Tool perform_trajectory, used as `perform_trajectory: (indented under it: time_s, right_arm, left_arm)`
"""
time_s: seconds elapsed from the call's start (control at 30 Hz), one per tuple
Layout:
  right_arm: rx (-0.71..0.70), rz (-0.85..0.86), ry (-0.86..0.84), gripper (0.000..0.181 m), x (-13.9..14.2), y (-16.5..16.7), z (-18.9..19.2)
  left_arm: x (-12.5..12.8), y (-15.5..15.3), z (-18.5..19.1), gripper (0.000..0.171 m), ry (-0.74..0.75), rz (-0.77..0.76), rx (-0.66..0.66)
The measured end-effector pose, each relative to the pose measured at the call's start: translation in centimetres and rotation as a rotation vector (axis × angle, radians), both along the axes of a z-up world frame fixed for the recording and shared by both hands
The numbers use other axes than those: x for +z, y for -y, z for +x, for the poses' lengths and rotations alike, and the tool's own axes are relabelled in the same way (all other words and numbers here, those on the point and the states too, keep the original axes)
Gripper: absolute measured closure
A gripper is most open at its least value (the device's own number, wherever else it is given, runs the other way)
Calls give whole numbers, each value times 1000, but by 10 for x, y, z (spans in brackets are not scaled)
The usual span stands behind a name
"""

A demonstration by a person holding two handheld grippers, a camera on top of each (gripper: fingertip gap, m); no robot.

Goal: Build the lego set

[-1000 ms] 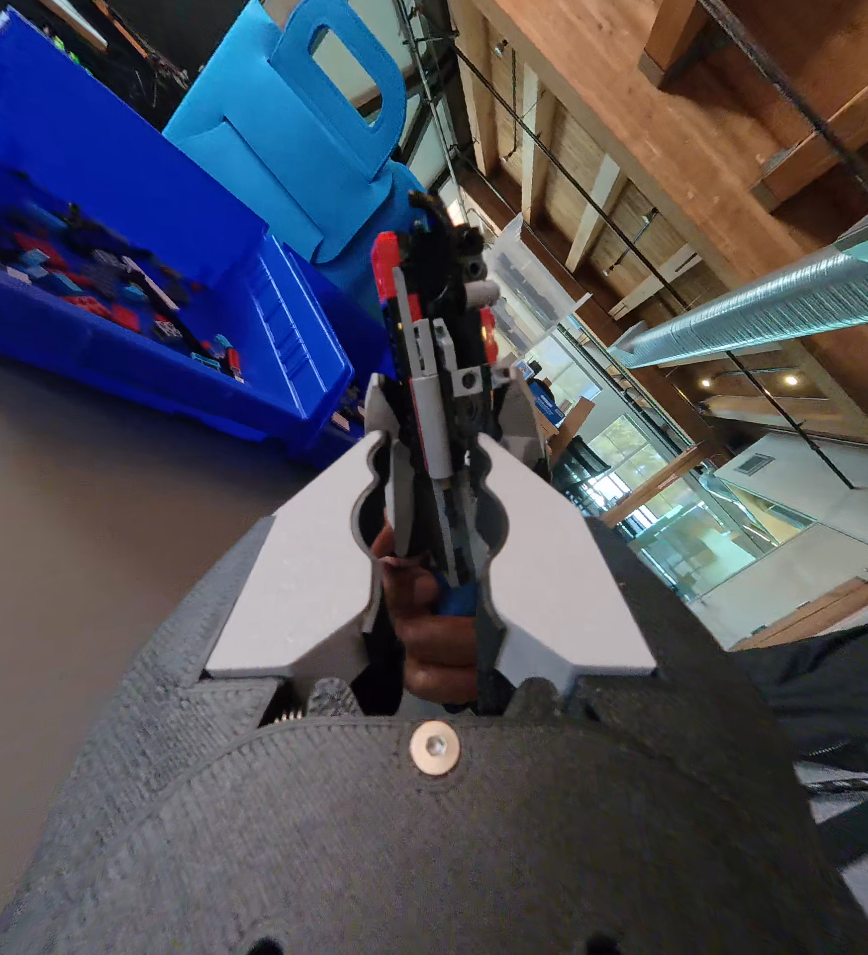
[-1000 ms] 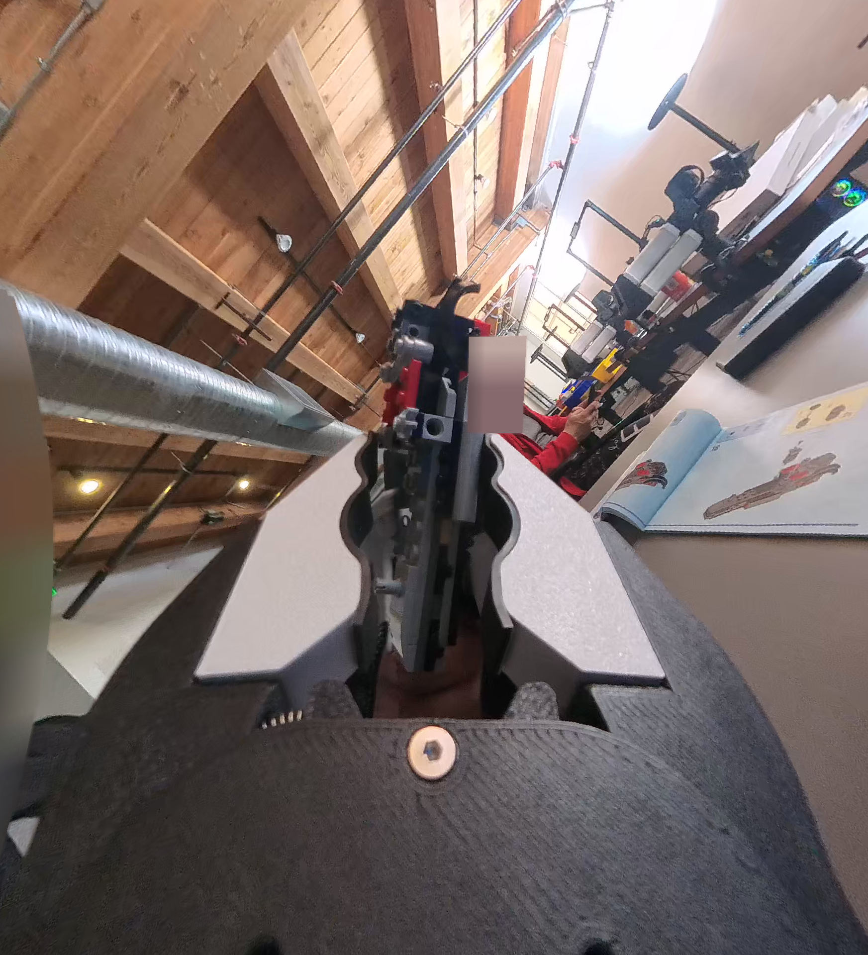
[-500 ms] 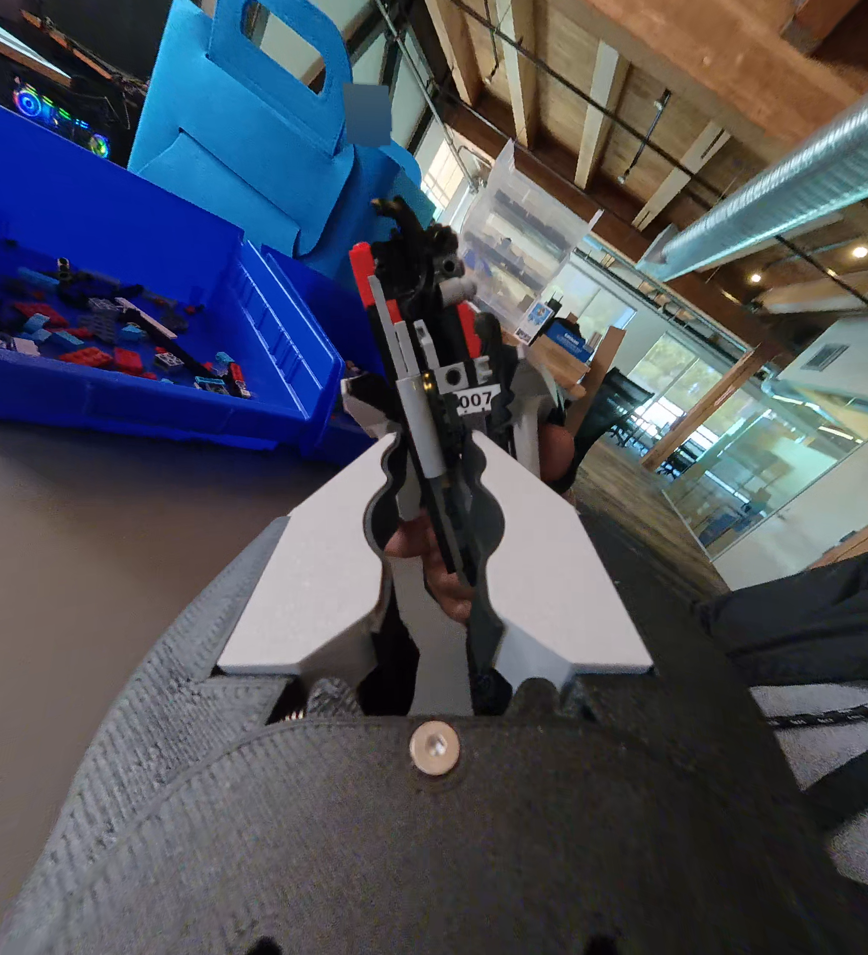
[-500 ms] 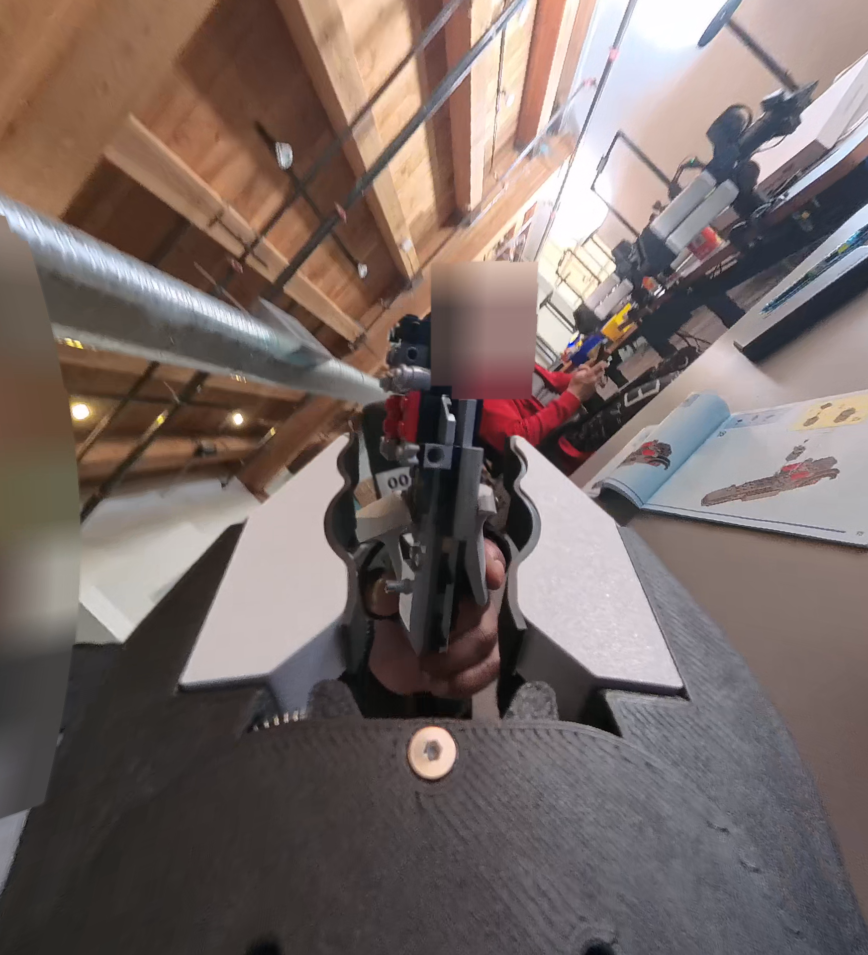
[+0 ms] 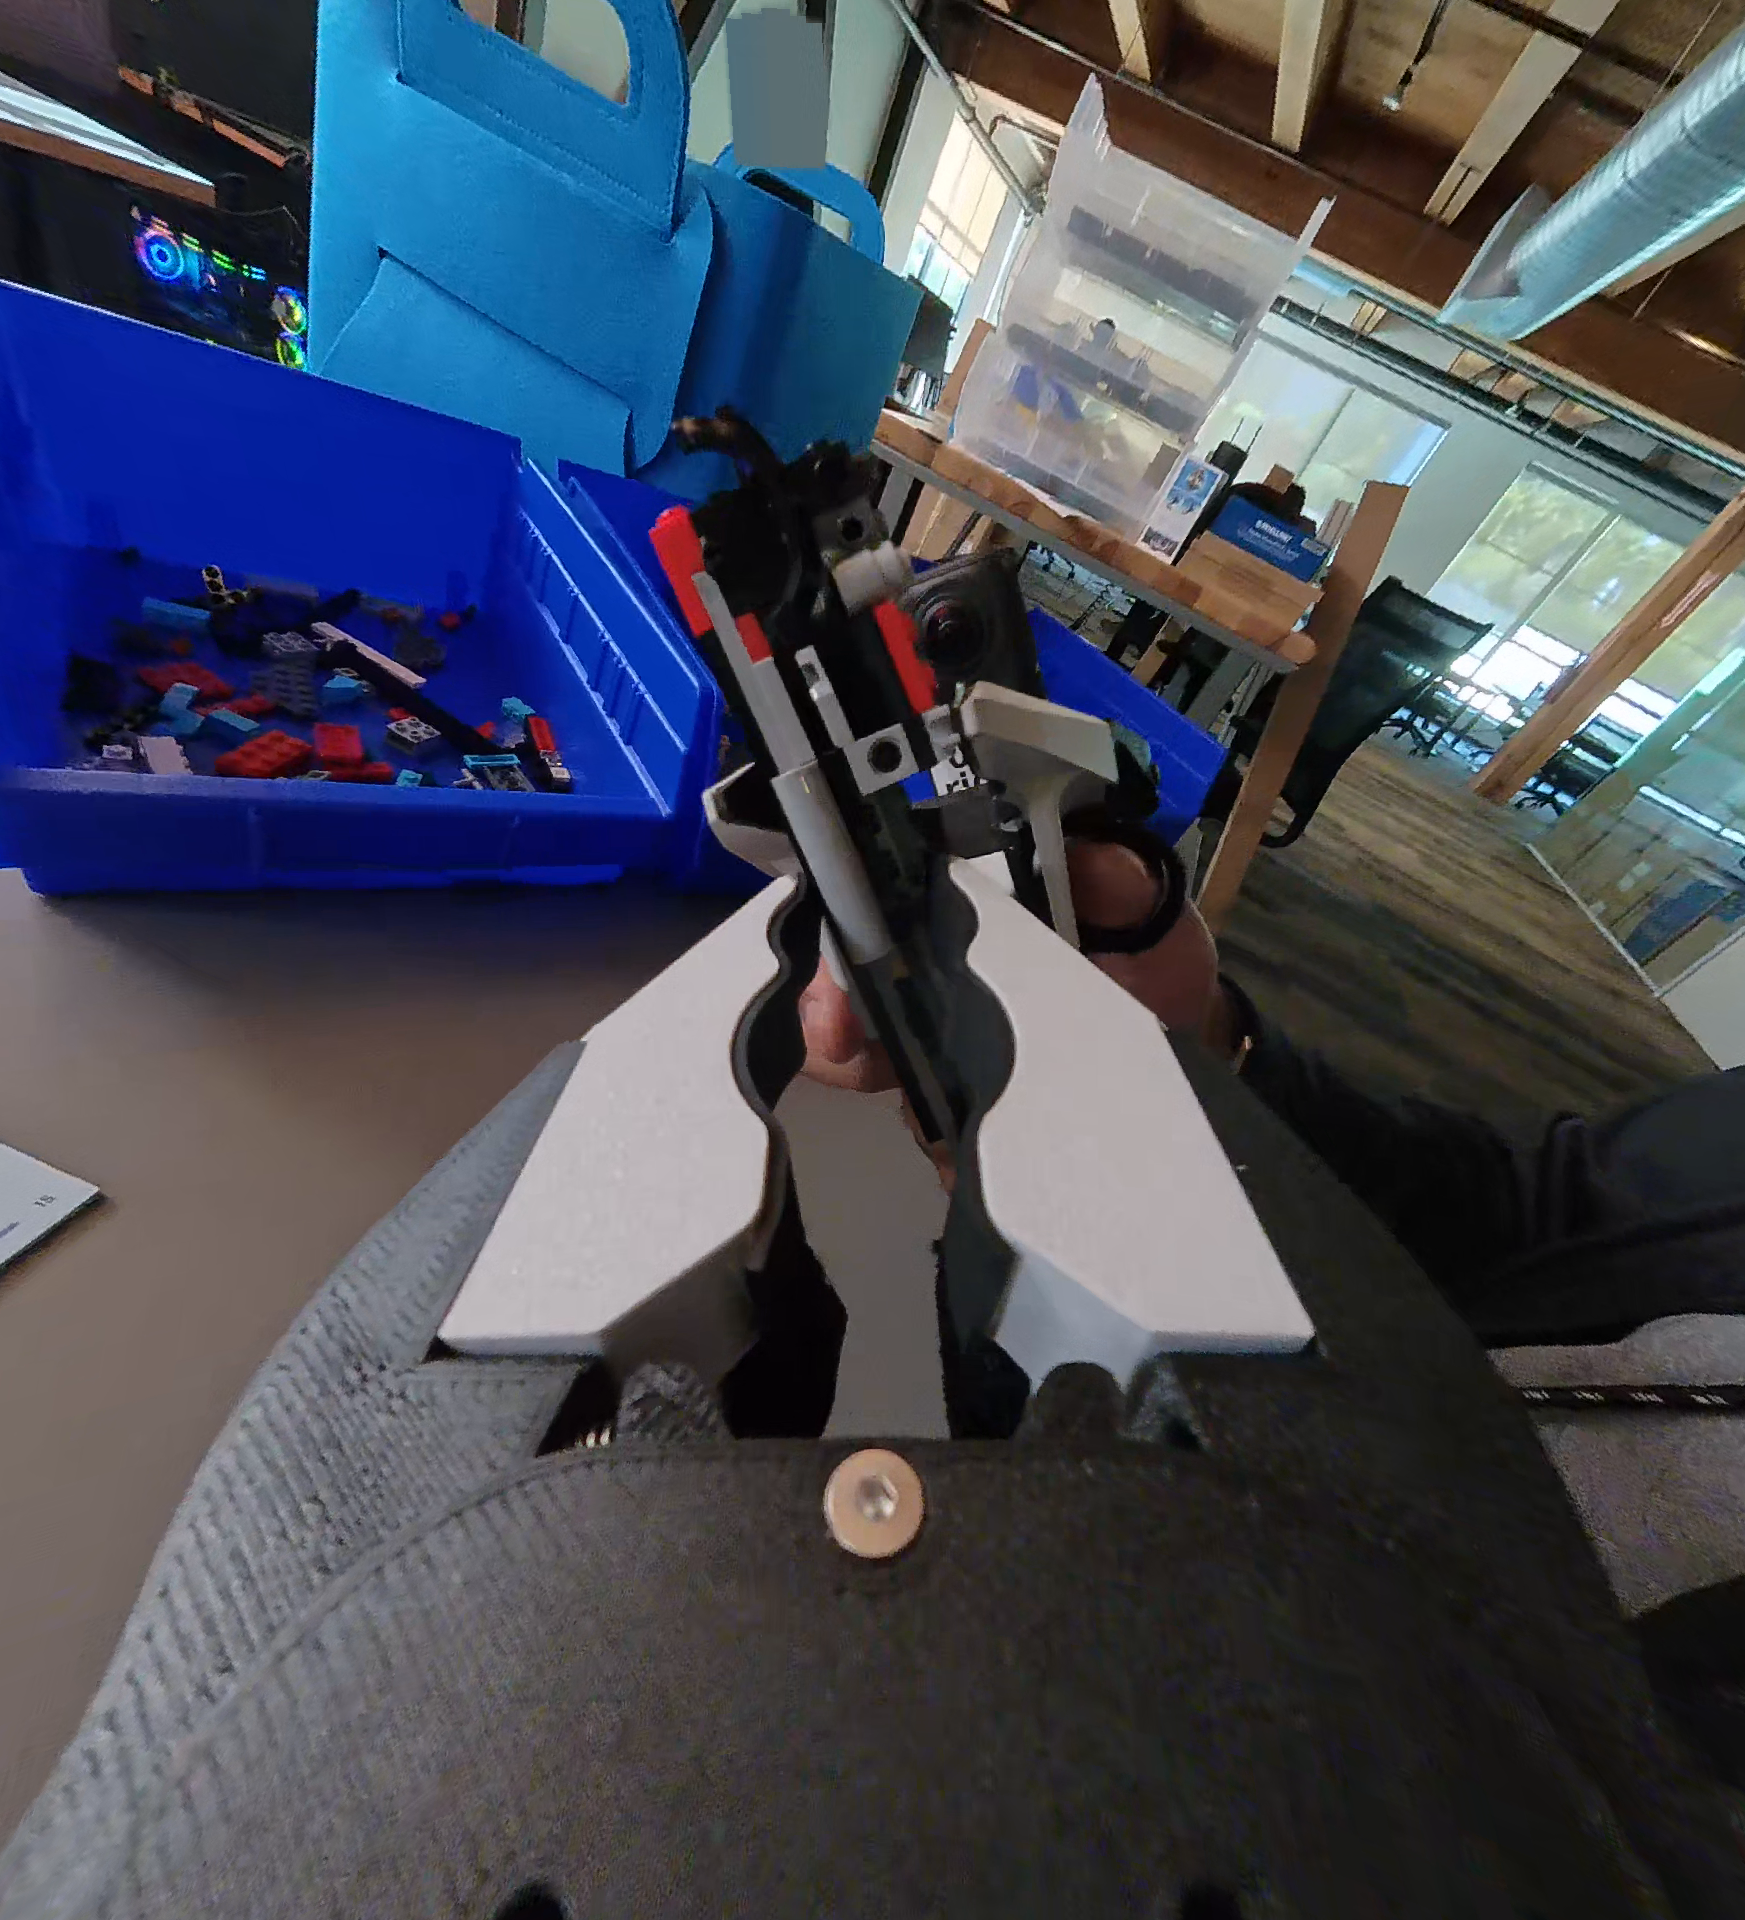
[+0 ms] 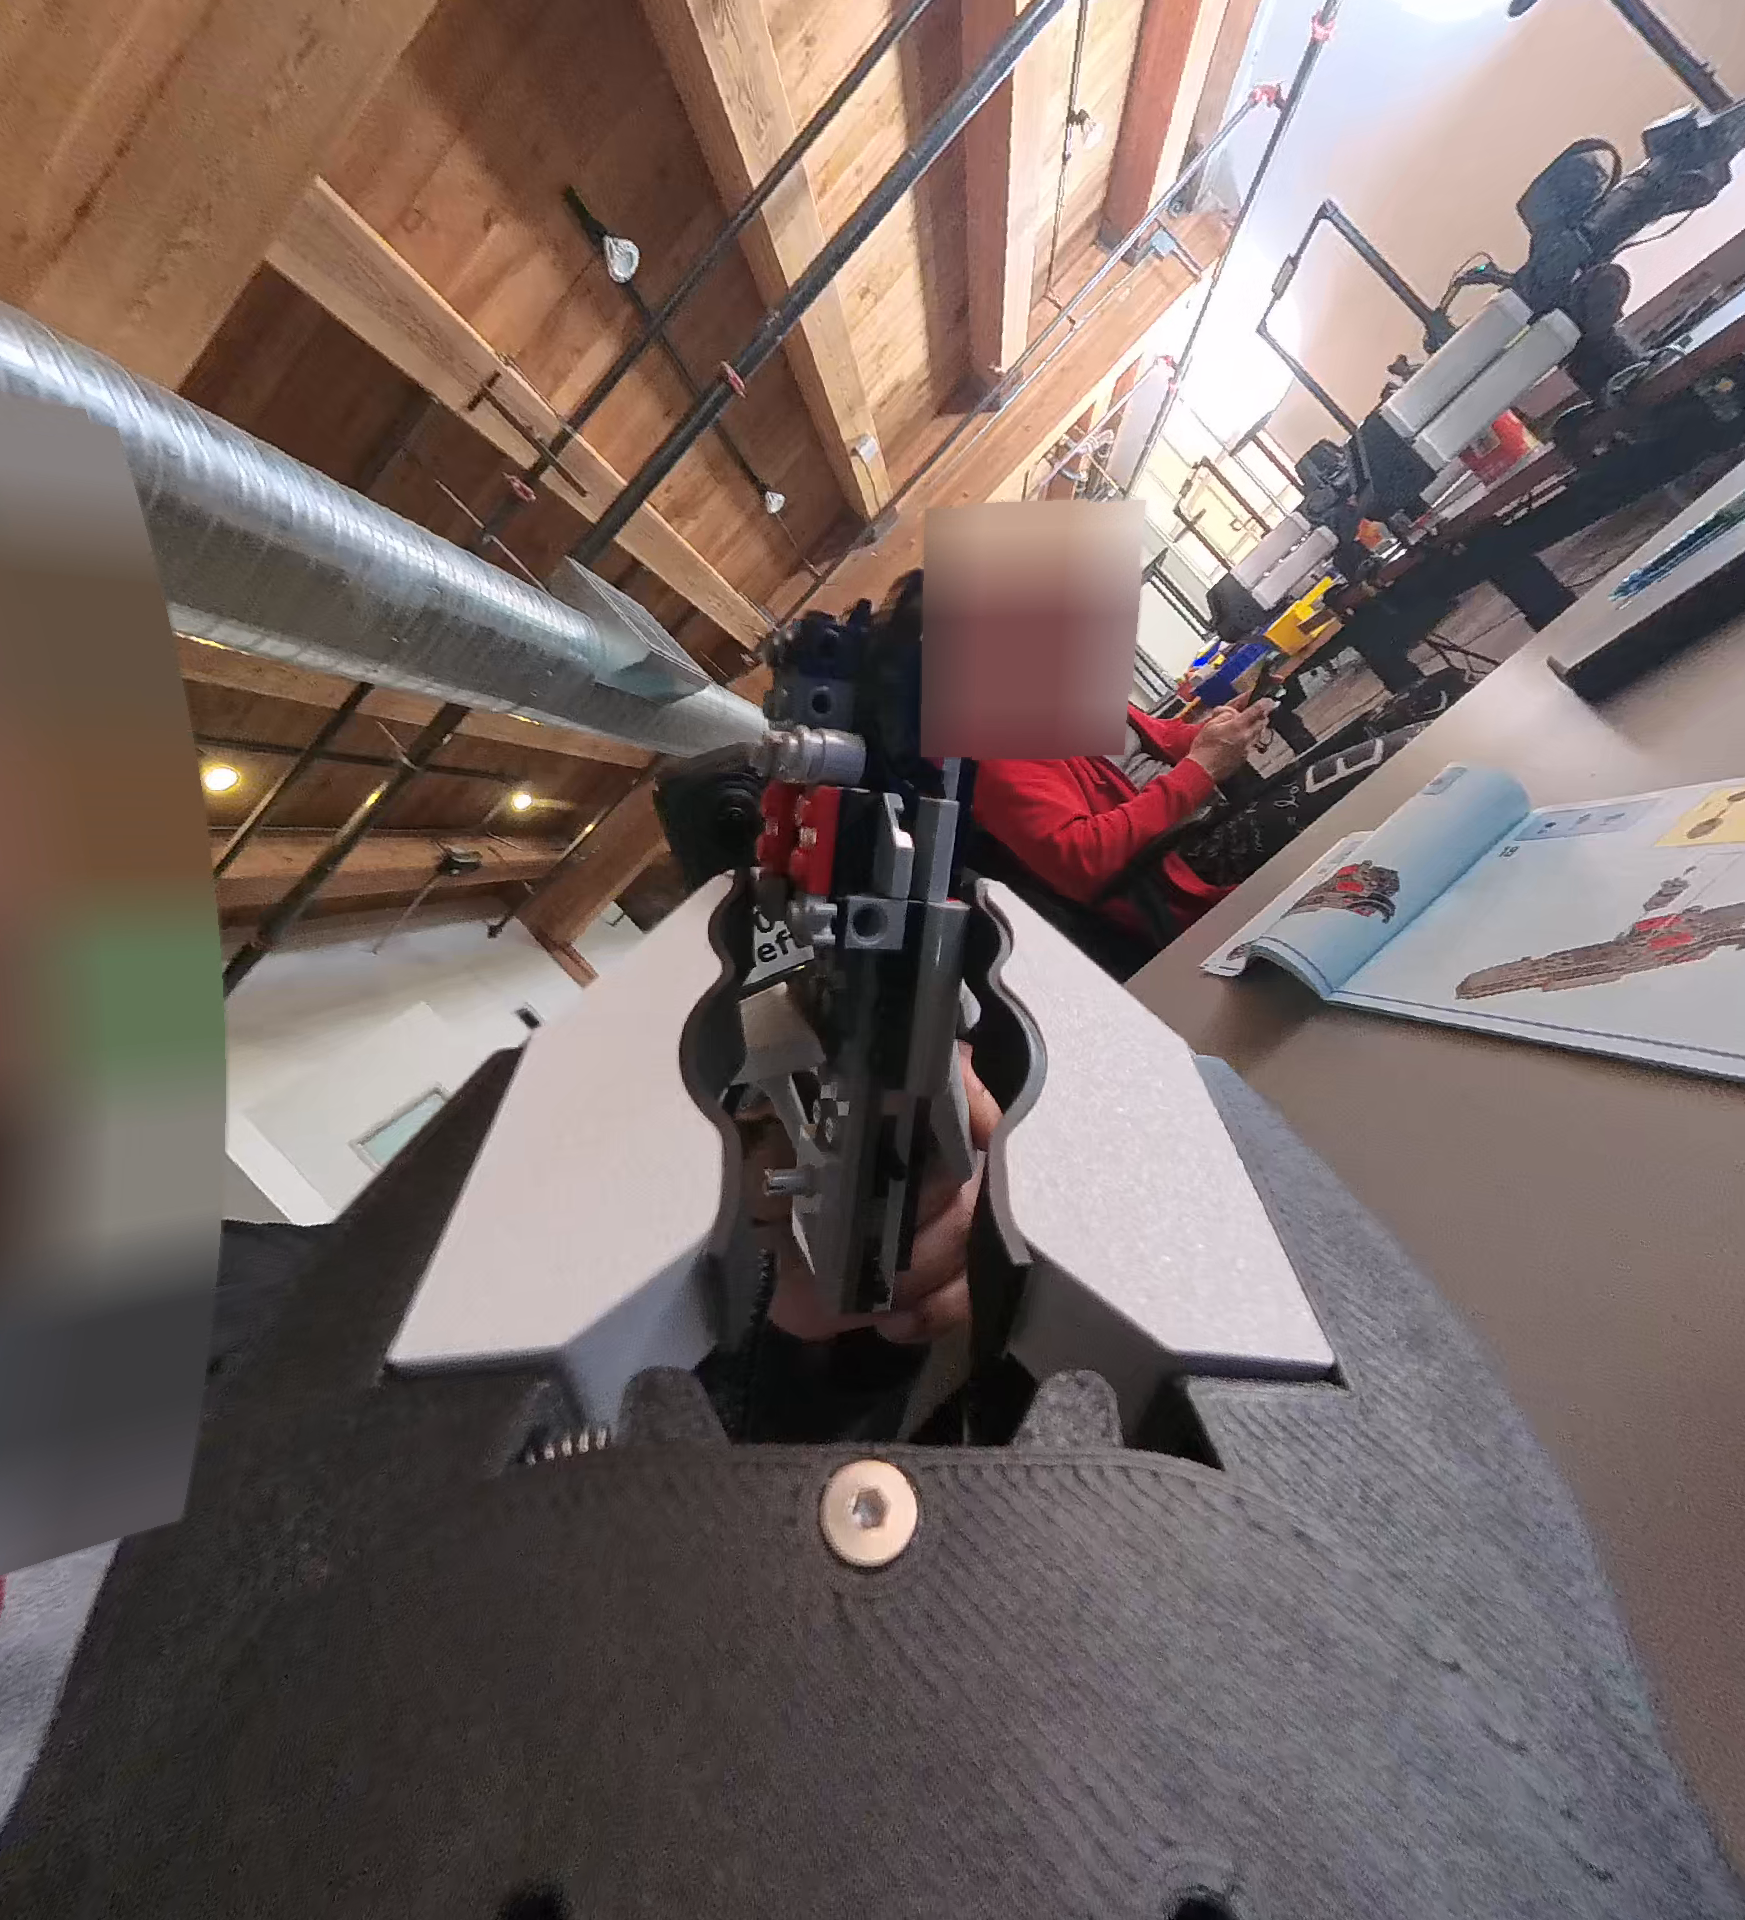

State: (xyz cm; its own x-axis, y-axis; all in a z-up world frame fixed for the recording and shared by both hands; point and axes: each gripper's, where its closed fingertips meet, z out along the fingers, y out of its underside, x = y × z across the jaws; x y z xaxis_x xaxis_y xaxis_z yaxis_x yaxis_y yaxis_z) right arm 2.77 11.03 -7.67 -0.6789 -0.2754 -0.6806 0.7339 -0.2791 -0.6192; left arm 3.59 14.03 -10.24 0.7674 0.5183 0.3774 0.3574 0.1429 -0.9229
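Note:
A long black, grey and red lego model (image 5: 826, 707) is held up in the air above the brown table (image 5: 276, 1039). My left gripper (image 5: 878, 904) is shut on its lower end, and the model leans to the left between the fingers. My right gripper (image 6: 857, 904) is shut on the same model (image 6: 889, 935) from the opposite side. The right gripper (image 5: 1034, 748) and its camera show beyond the model in the left wrist view. A finger of the left gripper (image 6: 774, 1039) shows behind the model in the right wrist view, with a hand behind it.
A blue bin (image 5: 328, 821) with loose bricks (image 5: 317, 717) stands at the far left, with blue felt bags (image 5: 504, 239) behind it. An open instruction booklet (image 6: 1574, 935) lies on the table to the right. A person in red (image 6: 1076, 831) sits farther off. My left and right fingertips are right by each other.
Both grippers have tipped down from the ceiling toward the table with the model. The model now leans left between the left fingers. The right gripper's camera has come into view.

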Motion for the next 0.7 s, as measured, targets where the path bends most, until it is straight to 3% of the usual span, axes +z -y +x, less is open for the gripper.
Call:
perform_trajectory:
  time_s: [0.33,0.57,0.7]
  right_arm:
    - [-9,13,39,141,-5,0,-2]
    - [-59,-11,11,141,-3,-1,-4]
    - [-95,-16,-32,140,-5,2,-1]
  left_arm:
    - [-6,-1,-2,149,-19,-68,27]
    - [-3,-3,-3,149,20,26,6]
    - [-4,-5,-5,137,53,71,4]
